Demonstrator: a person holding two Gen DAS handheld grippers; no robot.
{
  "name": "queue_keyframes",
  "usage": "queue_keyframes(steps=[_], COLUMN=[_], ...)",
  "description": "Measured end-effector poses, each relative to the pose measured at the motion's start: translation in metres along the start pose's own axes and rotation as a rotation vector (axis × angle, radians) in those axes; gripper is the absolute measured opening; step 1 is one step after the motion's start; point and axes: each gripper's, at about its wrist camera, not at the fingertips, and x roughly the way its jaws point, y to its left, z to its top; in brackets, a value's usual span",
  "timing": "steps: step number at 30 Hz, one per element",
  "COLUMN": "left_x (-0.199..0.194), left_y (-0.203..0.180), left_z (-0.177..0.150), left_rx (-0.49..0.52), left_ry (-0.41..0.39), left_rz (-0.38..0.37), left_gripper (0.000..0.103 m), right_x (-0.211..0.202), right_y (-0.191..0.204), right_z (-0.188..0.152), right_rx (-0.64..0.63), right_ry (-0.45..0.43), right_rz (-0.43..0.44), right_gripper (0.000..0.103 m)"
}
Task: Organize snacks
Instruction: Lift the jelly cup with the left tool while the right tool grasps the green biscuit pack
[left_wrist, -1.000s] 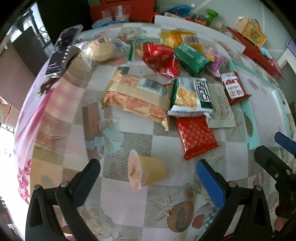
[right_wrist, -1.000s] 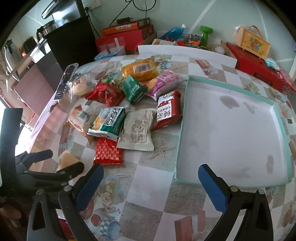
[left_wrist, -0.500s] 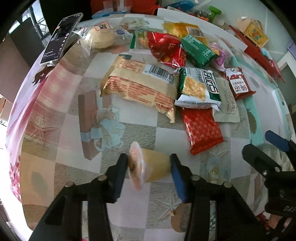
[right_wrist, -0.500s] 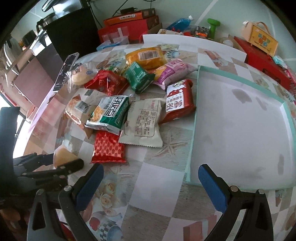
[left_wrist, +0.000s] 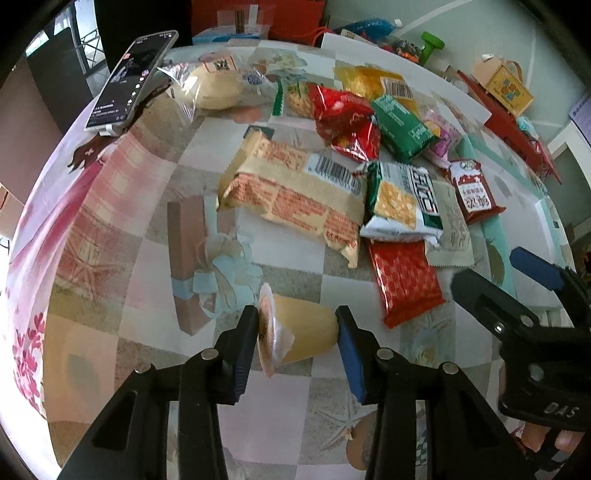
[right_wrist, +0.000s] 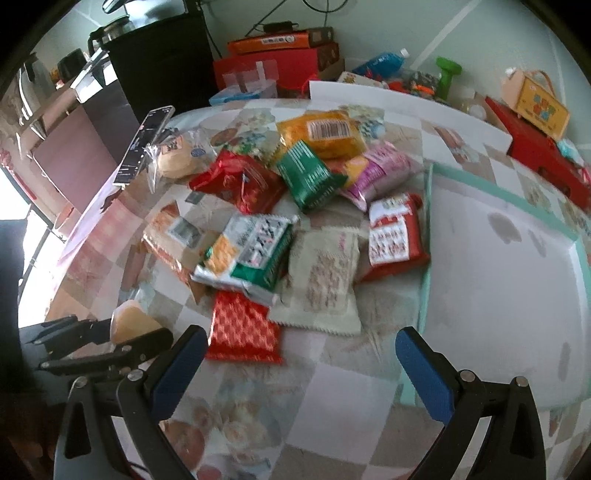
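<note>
Left gripper (left_wrist: 297, 338), wide open a second ago, now clamped end-to-end on small yellow foil-lidded jelly cup (left_wrist: 295, 334) at near tabletop (left_wrist: 314, 402) edge. Grasp secured; lift toward pale mint-rimmed tray (right_wrist: 424, 258) likely next. Right gripper (right_wrist: 295, 363) hovers wide open, empty, near red patterned packet (right_wrist: 242, 330).

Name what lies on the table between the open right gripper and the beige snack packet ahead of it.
In the right wrist view, only bare checked tablecloth lies between the right gripper and the beige snack packet; a red patterned packet sits left.
</note>
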Motion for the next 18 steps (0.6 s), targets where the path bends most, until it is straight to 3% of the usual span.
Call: queue_keyframes(steps=[18], left_x=[0.000], left_y=[0.048], left_z=[0.024], left_rx=[-0.054], left_ry=[-0.055], left_rz=[-0.003], left_gripper=[0.044], right_x=[0.043], right_y=[0.039], right_z=[0.039], right_rx=[-0.061], right_ry=[-0.013], right_rz=[-0.090], right_gripper=[0.098])
